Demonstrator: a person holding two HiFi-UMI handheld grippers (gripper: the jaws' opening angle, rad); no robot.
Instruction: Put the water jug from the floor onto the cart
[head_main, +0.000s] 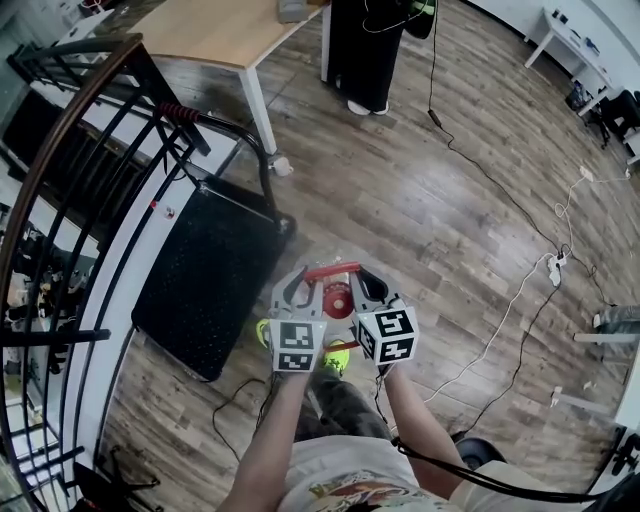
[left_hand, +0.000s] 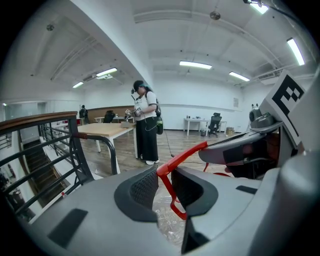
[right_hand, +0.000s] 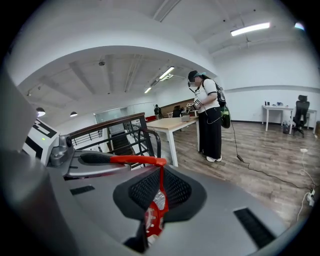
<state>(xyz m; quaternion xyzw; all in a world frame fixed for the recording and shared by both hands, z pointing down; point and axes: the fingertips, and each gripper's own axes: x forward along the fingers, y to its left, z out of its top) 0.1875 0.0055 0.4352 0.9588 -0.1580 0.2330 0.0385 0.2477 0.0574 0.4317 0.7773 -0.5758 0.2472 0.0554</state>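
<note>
My left fingers and right fingers each pinch the red handle of the water jug, which is between them, just beside the black cart, over the wooden floor

Grey left tool, grey right tool, black-and-white marker cubes, black cable, white printed T-shirt
</note>
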